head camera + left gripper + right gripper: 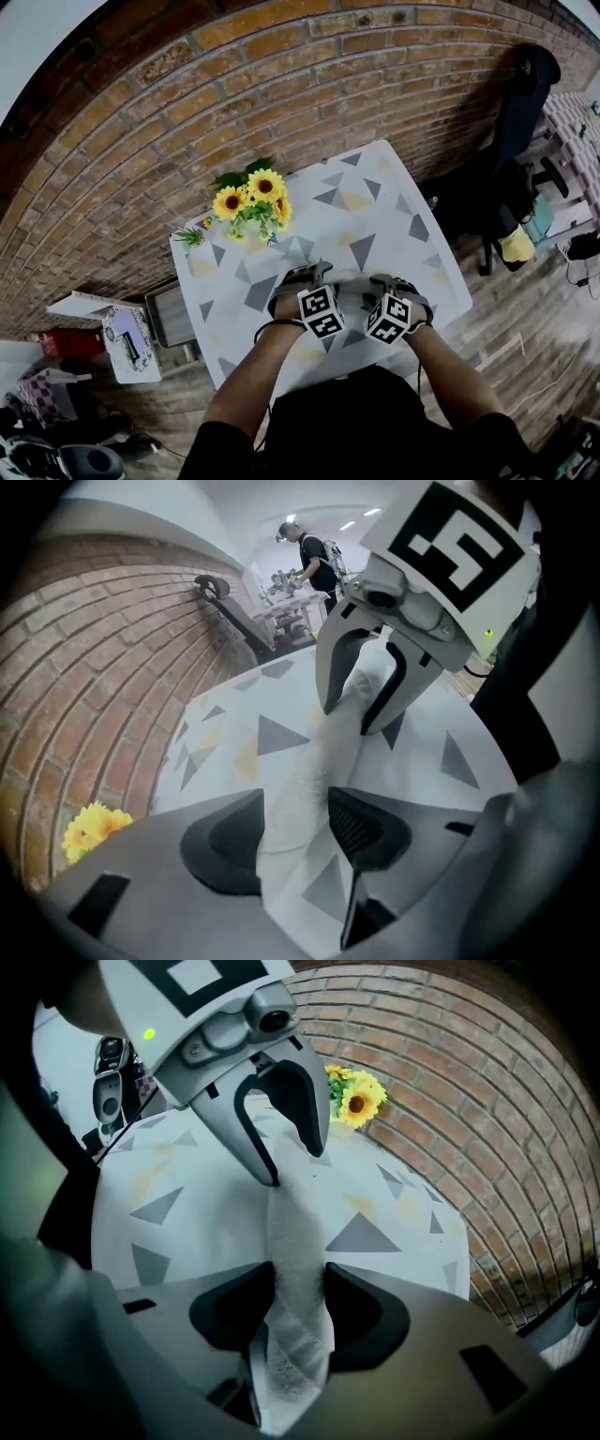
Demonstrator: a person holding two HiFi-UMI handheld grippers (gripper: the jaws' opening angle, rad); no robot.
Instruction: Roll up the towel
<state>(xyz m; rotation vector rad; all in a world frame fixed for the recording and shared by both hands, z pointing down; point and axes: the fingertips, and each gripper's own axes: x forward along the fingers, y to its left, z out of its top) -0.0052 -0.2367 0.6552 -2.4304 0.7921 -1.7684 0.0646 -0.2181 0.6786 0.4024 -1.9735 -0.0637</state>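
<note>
Evidently the towel [295,1232] is lying as a narrow white roll on the table [403,187], toward its 6 o'clock edge, with sunflowers [251,199] standing at 10 o'clock. The left gripper [295,836] and right gripper [300,1318] are each straddling one end, jaws spread wide, pads flanking it without visibly squeezing. Rolling is appearing finished; release is in hand. The next move is calling for a clean lift, not dragging the roll loose.

Your right gripper [298,1314] has its jaws spread. The rolled towel [296,1232] runs up between them, its sides meeting both pads without looking squeezed. At the towel's far end your left gripper [292,1164] straddles it. Beneath is the triangle-patterned table [178,1194], and sunflowers [356,1099] stand before the brick wall [469,1101].
</note>
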